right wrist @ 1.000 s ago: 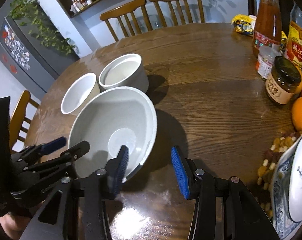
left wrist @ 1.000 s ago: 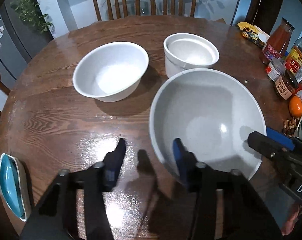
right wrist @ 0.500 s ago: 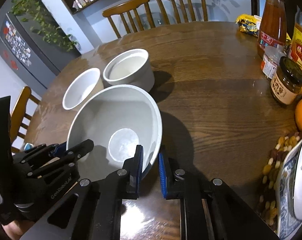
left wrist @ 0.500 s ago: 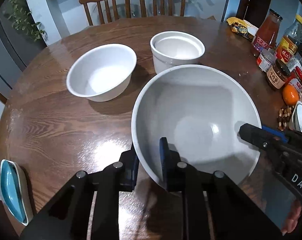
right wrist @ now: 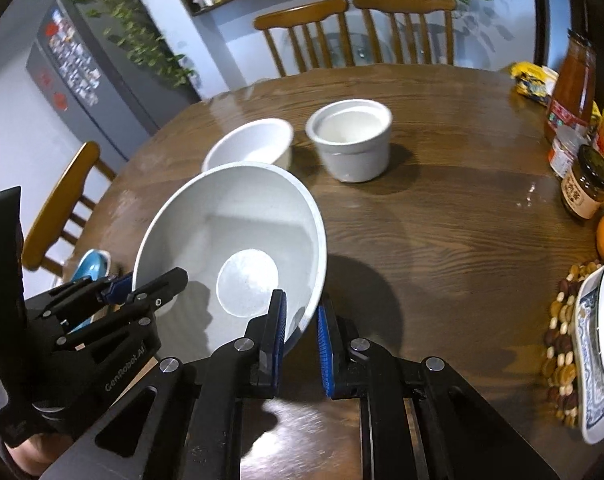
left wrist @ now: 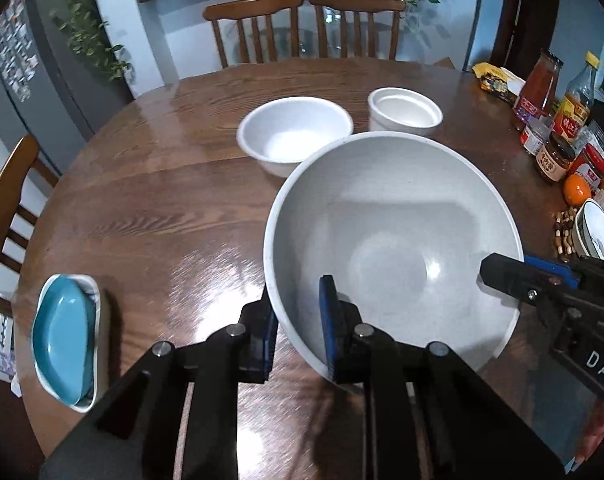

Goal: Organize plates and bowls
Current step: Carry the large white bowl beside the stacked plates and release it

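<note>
Left wrist view is showing the left gripper (left wrist: 297,320) and right gripper (left wrist: 518,276) pinching opposite rims of the big bowl (left wrist: 390,232), which is hanging tilted above the tabletop (left wrist: 161,200) near its front edge. The glazed rim is risking slipping from such thin grips, dropping onto the small bowl (left wrist: 295,132) beyond. "DAS" and "GenRobot.AI" are showing on the grippers.

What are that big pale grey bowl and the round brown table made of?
The big pale grey bowl looks like ceramic or stoneware with a matte, faintly speckled glaze; only a small highlight shows inside, though melamine cannot be ruled out. The round brown table looks like varnished wood: clear grain lines and glossy reflections.
</note>
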### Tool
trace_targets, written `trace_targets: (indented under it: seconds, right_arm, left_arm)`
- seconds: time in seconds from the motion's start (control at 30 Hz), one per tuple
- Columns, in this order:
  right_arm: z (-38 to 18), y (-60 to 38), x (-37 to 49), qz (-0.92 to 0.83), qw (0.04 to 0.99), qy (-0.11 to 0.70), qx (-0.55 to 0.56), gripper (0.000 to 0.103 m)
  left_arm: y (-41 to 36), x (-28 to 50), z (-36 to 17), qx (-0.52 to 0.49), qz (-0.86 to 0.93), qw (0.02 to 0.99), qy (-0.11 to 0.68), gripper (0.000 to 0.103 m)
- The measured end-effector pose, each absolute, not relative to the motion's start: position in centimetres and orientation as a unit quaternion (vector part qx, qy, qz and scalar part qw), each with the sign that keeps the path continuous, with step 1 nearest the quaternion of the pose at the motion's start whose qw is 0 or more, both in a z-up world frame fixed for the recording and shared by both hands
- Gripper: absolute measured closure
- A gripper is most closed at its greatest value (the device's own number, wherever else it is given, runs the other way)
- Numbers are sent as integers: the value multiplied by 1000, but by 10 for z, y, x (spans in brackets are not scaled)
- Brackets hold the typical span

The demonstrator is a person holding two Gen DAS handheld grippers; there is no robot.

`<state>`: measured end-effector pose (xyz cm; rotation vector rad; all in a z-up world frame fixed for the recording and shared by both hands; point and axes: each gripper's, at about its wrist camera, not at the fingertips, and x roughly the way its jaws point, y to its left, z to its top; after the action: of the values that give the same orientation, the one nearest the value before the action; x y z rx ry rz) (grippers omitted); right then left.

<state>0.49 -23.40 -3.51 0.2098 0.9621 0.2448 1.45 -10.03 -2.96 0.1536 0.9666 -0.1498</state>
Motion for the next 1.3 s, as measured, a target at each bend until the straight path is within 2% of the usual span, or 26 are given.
trace_targets:
  seconds: [0.67, 1.3]
  right_arm:
    - [-53, -132, 3, 173, 850, 494, 63, 87]
    - [-68, -95, 20, 164, 836, 520, 55, 86]
  left_arm:
    - [-6, -4, -50, 40, -10, 866, 499, 84]
    - [24, 18, -71, 41, -14, 850, 525, 82]
